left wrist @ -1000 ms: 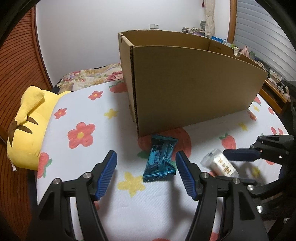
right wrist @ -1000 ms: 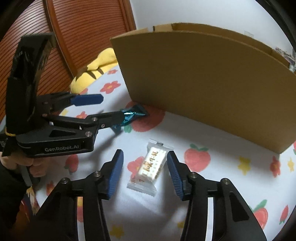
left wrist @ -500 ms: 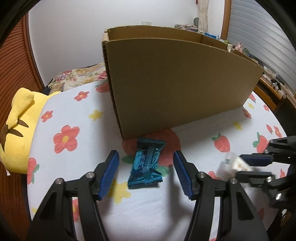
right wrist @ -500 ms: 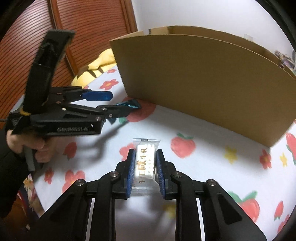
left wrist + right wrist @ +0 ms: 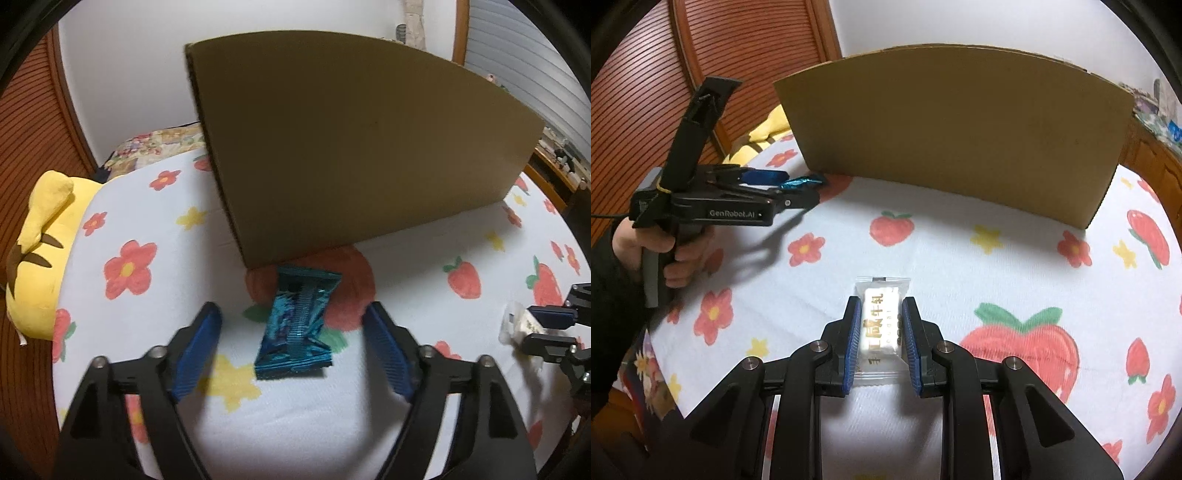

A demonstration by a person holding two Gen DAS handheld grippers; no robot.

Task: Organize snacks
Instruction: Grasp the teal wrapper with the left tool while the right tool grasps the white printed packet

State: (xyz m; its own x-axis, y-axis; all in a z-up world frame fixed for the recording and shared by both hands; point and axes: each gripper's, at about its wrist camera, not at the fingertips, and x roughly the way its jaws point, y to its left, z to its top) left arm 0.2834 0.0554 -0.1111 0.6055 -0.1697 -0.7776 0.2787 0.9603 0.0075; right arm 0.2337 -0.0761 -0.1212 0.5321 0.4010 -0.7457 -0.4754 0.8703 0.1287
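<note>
The left claw point(image 5: 291, 350) is opening wide around the blue snack packet point(image 5: 297, 325), which lies untouched on the flowered bed cover point(image 5: 155, 192) just before the cardboard box point(image 5: 354, 147); it may be nudged aside if approached askew. The white snack packet point(image 5: 881, 325) is clamped in the right claw point(image 5: 881, 345), seemingly by its soft wrapper, so it could slip out when lifted over the tall box wall.

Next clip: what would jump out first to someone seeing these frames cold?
The big cardboard box dominates, standing on the flower-and-strawberry sheet. In front of it, the right gripper clamps a white snack packet, while the left gripper, its jaws opening, straddles a shiny blue wrapper lying on the sheet, its pads apart from it. A yellow plush toy sits at the sheet's far left edge.
</note>
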